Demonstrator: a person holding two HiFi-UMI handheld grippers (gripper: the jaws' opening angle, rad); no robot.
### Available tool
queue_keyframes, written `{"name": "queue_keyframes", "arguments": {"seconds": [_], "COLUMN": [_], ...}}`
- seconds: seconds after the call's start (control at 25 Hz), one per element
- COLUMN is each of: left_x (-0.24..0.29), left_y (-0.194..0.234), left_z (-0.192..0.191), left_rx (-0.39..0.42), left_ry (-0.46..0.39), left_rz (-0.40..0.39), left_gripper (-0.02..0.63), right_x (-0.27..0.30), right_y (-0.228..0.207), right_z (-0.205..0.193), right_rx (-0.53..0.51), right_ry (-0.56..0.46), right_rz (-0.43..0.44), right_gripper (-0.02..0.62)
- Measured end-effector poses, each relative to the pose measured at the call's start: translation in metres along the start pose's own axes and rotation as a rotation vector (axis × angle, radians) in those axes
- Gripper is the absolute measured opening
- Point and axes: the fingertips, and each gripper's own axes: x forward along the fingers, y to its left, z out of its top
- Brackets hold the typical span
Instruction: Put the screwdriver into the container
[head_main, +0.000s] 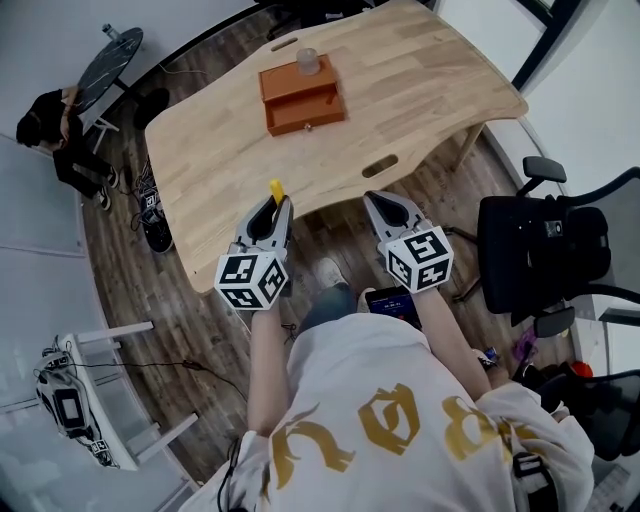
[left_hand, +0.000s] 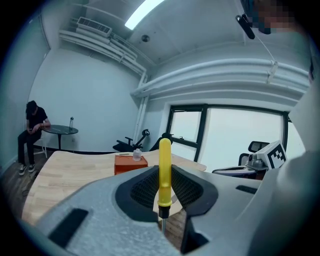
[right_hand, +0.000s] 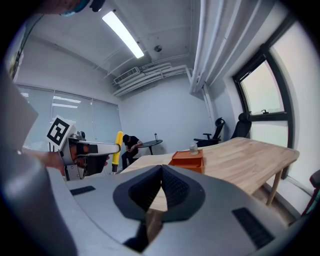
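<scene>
My left gripper (head_main: 274, 203) hovers just off the near edge of the wooden table (head_main: 420, 100) and is shut on a yellow-handled screwdriver (head_main: 276, 189). In the left gripper view the screwdriver (left_hand: 164, 170) stands upright between the pads, its metal shaft pointing down. The orange container (head_main: 302, 97), a box with a drawer front, sits at the table's far middle, well ahead of both grippers. My right gripper (head_main: 373, 198) is level with the left one, shut and empty; its pads meet in the right gripper view (right_hand: 161, 167). That view also shows the screwdriver (right_hand: 118, 147) and the container (right_hand: 188, 161).
A small clear jar (head_main: 308, 62) stands on top of the container. A black office chair (head_main: 545, 245) is to the right of the table. A person (head_main: 60, 140) sits by a round side table (head_main: 110, 55) at the far left. A white rack (head_main: 95, 410) stands on the floor at the near left.
</scene>
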Motion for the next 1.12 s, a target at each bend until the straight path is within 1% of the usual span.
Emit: {"name": "queue_keyframes", "arguments": {"seconds": [0.24, 0.4, 0.56, 0.64, 0.8, 0.88, 1.12], "left_x": [0.018, 0.034, 0.060, 0.077, 0.121, 0.146, 0.216], "left_y": [-0.005, 0.005, 0.015, 0.027, 0.066, 0.084, 0.130], "left_z": [0.001, 0.006, 0.010, 0.010, 0.005, 0.007, 0.019], "left_rx": [0.013, 0.004, -0.001, -0.014, -0.067, -0.088, -0.116], "left_ry": [0.005, -0.005, -0.013, -0.008, 0.023, 0.029, 0.067], "left_rz": [-0.019, -0.022, -0.026, -0.021, -0.003, -0.010, -0.032], "left_gripper": [0.077, 0.077, 0.077, 0.077, 0.077, 0.077, 0.077], "right_x": [0.002, 0.014, 0.036, 0.054, 0.104, 0.129, 0.196], "right_y": [-0.023, -0.032, -0.053, -0.062, -0.079, -0.091, -0.134], "right_z": [0.003, 0.007, 0.011, 0.012, 0.011, 0.013, 0.029], "right_rx": [0.016, 0.001, -0.005, -0.006, -0.014, -0.020, -0.005], "right_ry": [-0.009, -0.004, 0.006, 0.018, 0.072, 0.098, 0.138], "right_rz": [-0.031, -0.035, -0.038, -0.034, -0.013, -0.009, -0.032], "right_gripper": [0.011, 0.011, 0.011, 0.012, 0.011, 0.011, 0.011]}}
